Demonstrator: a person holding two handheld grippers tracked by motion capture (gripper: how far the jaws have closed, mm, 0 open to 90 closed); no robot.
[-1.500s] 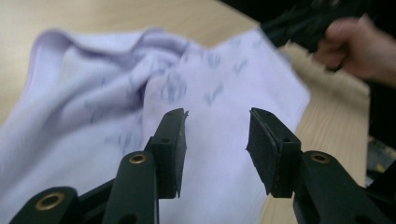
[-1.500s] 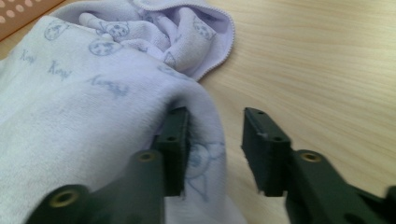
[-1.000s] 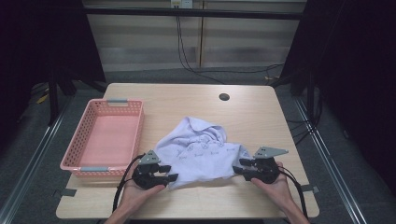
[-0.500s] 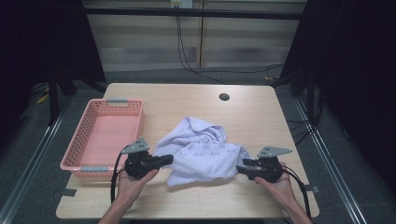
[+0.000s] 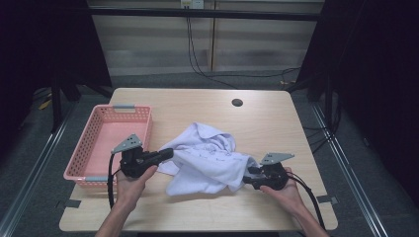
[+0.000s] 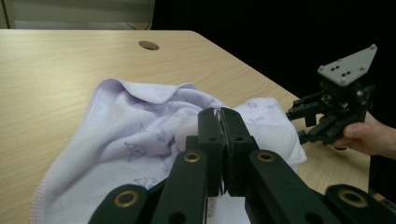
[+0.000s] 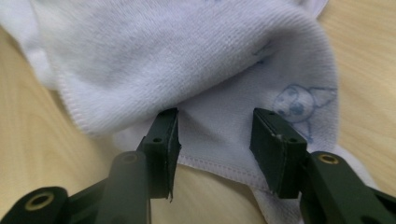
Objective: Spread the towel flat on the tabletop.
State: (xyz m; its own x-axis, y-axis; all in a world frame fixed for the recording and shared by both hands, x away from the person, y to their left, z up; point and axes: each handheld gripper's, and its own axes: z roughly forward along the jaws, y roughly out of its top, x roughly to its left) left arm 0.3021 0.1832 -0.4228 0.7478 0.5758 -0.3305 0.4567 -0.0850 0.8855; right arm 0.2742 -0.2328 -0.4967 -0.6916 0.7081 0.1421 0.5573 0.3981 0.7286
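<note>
"Both tools look alike to me: black bodies, each topped by a grey three-cornered plate with small holes."

"Right, and a black cable trails from the left gripper (image 5: pixel 165 155) and from the right gripper (image 5: pixel 245 177) alike."

"Up close the jaws are flat black blocks on black links, with brass-coloured rings at the pivots."

"And the person's forearms are bare, with no sleeves showing."

Above my side, one camera looks forward and down; my two tong cameras sit close, sharing the towel (image 5: pixel 205 160).
</note>
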